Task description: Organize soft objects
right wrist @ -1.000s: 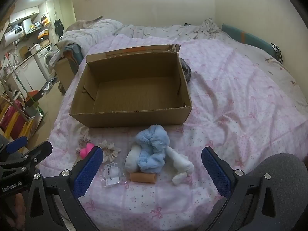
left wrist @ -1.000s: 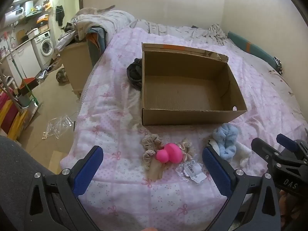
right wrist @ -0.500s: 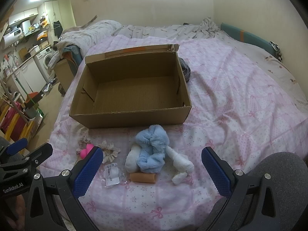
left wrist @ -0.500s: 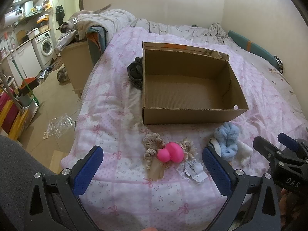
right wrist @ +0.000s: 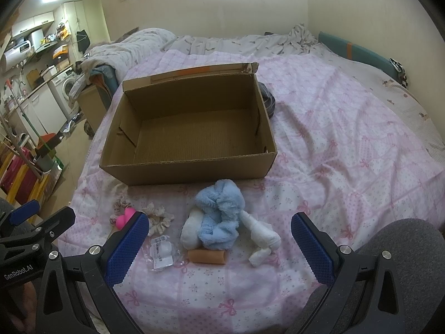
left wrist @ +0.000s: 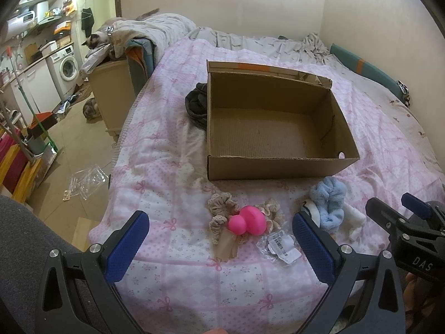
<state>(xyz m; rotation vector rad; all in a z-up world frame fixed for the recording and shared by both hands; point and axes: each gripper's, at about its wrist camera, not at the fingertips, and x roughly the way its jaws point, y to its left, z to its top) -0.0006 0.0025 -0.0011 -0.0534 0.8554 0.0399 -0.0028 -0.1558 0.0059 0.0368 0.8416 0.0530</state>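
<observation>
An open, empty cardboard box [left wrist: 272, 128] [right wrist: 192, 136] sits on the pink bed cover. In front of it lie a pink silicone sponge [left wrist: 247, 220] [right wrist: 125, 218], beige scrunchies [left wrist: 222, 204] [right wrist: 158, 218], a clear packet with a label [left wrist: 279, 245] [right wrist: 162, 252], a fluffy blue cloth [left wrist: 329, 201] [right wrist: 219, 214], white socks [right wrist: 260, 231] and a tan roll [right wrist: 207, 256]. My left gripper [left wrist: 221, 243] is open and empty, just short of the sponge. My right gripper [right wrist: 219, 246] is open and empty, just short of the blue cloth.
A dark garment [left wrist: 197, 104] lies beside the box's left wall. The bed's left edge [left wrist: 116, 150] drops to the floor with plastic packaging [left wrist: 83, 182]. A wooden cabinet [left wrist: 111, 89] with bedding and a cat stands further left.
Both grippers have shifted slightly; the scene has drifted a little in view. Nothing on the bed has moved and both grippers remain open.
</observation>
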